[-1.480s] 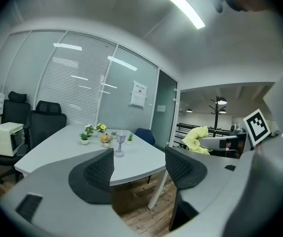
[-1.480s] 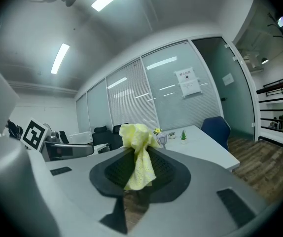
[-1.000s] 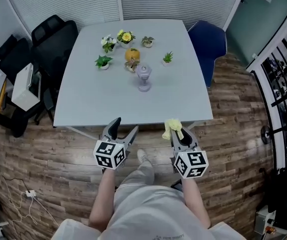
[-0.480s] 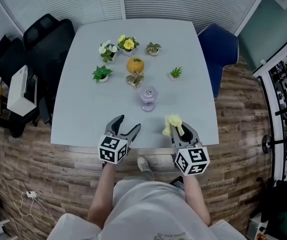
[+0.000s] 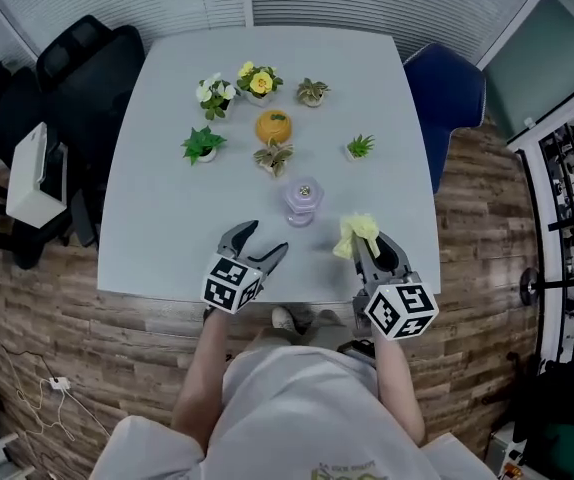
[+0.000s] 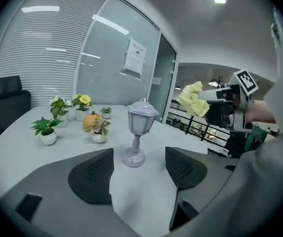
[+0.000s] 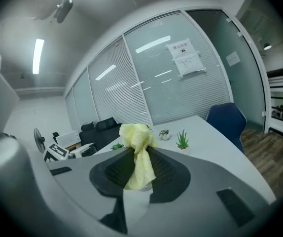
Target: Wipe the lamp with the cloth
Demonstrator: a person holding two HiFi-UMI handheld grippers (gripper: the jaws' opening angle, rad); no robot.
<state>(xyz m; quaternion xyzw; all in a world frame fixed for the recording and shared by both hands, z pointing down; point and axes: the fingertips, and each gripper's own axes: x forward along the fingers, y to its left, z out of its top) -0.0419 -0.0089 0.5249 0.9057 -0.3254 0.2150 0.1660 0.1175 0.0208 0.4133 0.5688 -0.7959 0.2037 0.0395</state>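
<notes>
A small lilac lantern-shaped lamp [image 5: 303, 201] stands upright on the grey table [image 5: 167, 238], near its front edge. In the left gripper view the lamp [image 6: 140, 132] is straight ahead between the jaws, a short way off. My left gripper [image 5: 261, 243] is open and empty, just left of and nearer than the lamp. My right gripper [image 5: 367, 240] is shut on a crumpled yellow cloth [image 5: 355, 232], held above the table to the right of the lamp. The cloth [image 7: 138, 154] bunches out past the jaws and hides the lamp in the right gripper view.
Several small potted plants [image 5: 204, 144] and an orange pumpkin ornament [image 5: 273, 126] stand behind the lamp. A blue chair [image 5: 445, 96] is at the table's right, black chairs [image 5: 63, 78] at its left. Wooden floor lies below the front edge.
The person has stepped closer to the table. Both grippers moved forward over the table's front edge towards the lamp, the right one still holding the cloth.
</notes>
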